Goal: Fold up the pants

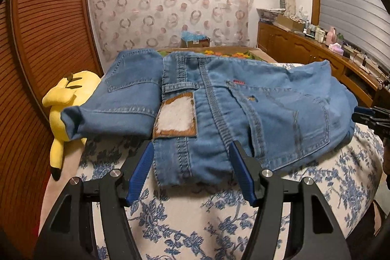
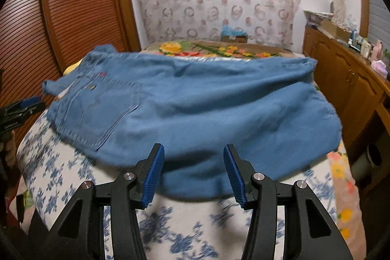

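On bed | jeans: worn waist patch unreadable | left claw, right claw: parted, empty

Jeans: matt blue denim, worn leather waistband patch. Under them, floral cotton bedspread. Gripper pads: ribbed blue rubber. Left of jeans: plush yellow toy.

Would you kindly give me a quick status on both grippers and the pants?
Left gripper open, jaws straddling the waistband edge. Right gripper open, nothing held. Blue denim pants lie partly folded on the floral bedsheet. Yellow plush toy beside them, clear.
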A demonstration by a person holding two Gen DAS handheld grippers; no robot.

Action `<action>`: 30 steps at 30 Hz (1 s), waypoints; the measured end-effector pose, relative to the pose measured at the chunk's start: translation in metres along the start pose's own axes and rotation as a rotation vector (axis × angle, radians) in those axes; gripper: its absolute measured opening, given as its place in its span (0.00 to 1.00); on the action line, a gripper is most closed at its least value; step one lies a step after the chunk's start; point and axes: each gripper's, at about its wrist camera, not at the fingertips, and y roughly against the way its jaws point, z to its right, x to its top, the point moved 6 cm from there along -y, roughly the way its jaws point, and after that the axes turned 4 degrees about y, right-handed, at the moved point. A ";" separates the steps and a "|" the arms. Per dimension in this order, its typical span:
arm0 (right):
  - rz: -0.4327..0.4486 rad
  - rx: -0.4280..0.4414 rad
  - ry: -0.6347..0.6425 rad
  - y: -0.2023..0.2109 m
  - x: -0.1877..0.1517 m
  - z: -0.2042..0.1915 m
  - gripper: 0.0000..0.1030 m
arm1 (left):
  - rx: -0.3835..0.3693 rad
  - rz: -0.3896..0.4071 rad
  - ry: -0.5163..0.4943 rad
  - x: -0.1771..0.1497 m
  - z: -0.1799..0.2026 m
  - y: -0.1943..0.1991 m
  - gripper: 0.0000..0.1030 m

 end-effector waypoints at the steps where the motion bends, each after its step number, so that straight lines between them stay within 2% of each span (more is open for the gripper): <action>1: -0.004 0.006 0.008 0.002 -0.001 0.000 0.51 | 0.000 -0.004 0.003 -0.001 -0.003 -0.001 0.63; 9: -0.033 0.045 0.036 0.013 -0.007 -0.003 0.51 | 0.002 -0.076 0.043 -0.010 -0.022 -0.017 0.63; 13: -0.059 0.054 0.050 0.012 -0.013 -0.004 0.51 | -0.033 -0.113 0.041 -0.021 -0.020 -0.027 0.63; 19: -0.104 0.023 0.133 0.000 -0.013 -0.015 0.51 | -0.040 -0.142 0.030 -0.025 -0.015 -0.041 0.62; 24: -0.140 -0.027 0.204 -0.017 0.001 -0.025 0.51 | -0.080 -0.157 0.064 -0.021 -0.018 -0.046 0.47; 27: -0.144 -0.023 0.233 -0.022 0.005 -0.027 0.51 | -0.104 -0.146 0.072 -0.018 -0.018 -0.045 0.34; 29: -0.141 -0.008 0.244 -0.023 0.005 -0.029 0.35 | -0.143 -0.137 0.083 -0.015 -0.016 -0.043 0.20; 30: -0.141 0.000 0.249 -0.024 0.006 -0.030 0.25 | -0.141 -0.131 0.081 -0.014 -0.015 -0.042 0.19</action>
